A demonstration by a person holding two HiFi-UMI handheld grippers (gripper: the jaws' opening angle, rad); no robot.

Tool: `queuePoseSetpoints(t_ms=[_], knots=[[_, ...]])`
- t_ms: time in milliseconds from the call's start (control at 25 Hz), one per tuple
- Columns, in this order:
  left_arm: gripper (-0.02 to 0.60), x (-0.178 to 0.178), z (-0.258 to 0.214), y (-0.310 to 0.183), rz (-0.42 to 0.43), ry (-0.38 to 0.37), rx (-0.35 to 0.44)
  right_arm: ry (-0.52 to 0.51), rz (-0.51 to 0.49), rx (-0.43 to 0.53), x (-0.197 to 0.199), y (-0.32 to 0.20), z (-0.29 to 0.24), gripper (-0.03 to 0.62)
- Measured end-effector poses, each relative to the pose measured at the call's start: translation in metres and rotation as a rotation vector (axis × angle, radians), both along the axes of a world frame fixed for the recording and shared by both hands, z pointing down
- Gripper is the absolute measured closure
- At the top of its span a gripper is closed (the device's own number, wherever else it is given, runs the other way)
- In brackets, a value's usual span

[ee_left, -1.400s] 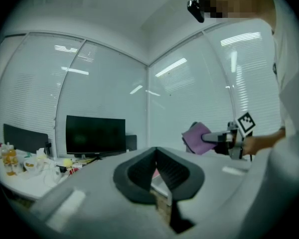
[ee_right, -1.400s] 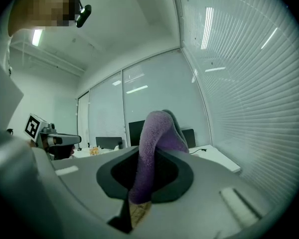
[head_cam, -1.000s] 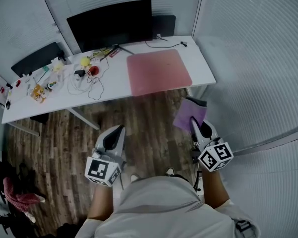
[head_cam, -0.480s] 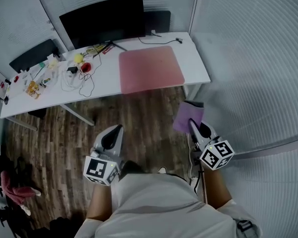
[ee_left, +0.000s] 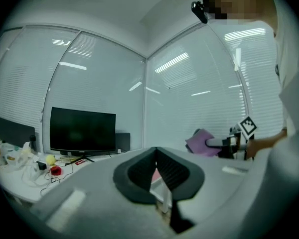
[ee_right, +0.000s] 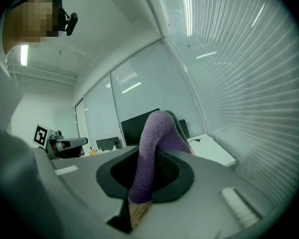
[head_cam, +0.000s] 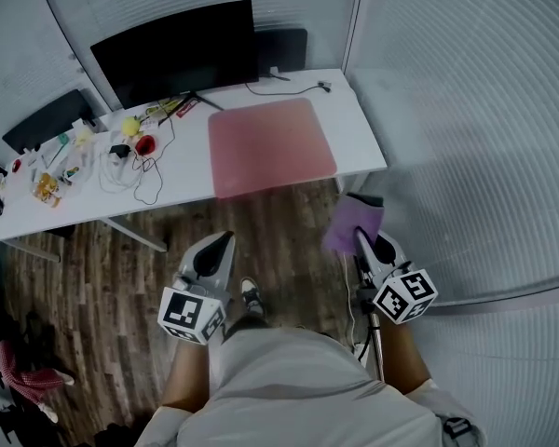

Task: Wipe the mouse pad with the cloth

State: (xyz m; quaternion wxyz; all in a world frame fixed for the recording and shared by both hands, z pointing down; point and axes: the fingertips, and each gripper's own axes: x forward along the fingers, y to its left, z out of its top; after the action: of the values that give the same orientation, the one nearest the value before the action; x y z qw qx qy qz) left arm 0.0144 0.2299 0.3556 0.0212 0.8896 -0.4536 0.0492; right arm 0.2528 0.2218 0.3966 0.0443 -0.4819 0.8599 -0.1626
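While the person stands back from the counter (head_cam: 356,124), the right gripper (head_cam: 365,240) has its fingers clamped on the cloth (head_cam: 352,222). That cloth is purple and fuzzy, with a darker strip at its far end. In the head view its long axis runs straight out from the fingers, pointing away from the person toward the counter's near edge, and it hangs over the wooden floor (head_cam: 121,268), well short of the counter. In the right gripper view the cloth (ee_right: 154,143) rises out of the pinch and arches over to the right. The left gripper (head_cam: 222,245) sits beside it at the same height, well apart, fingers (ee_left: 139,171) closed tip to tip on nothing. Ahead lies the mouse pad (head_cam: 271,145): pink, nearly square, rounded corners, flat on the white counter's right half, its front edge at the counter's edge, in front of the dark monitor (head_cam: 175,49).
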Motion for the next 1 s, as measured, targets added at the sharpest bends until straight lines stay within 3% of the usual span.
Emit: queuePoseSetpoints(t_ms=[240, 520, 1000], knots=[[0.580, -0.023, -0.008, -0.075, 0.012, 0.019, 0.021, 0.014, 0.017, -0.012, -0.023, -0.073, -0.002, 0.546], [0.580, -0.087, -0.012, -0.166, -0.007, 0.020, 0.006, 0.028, 0.006, -0.011, -0.087, -0.170, -0.013, 0.546], [0.580, -0.180, 0.008, -0.247, -0.040, 0.041, -0.048, 0.062, -0.100, -0.057, -0.208, -0.263, -0.002, 0.546]])
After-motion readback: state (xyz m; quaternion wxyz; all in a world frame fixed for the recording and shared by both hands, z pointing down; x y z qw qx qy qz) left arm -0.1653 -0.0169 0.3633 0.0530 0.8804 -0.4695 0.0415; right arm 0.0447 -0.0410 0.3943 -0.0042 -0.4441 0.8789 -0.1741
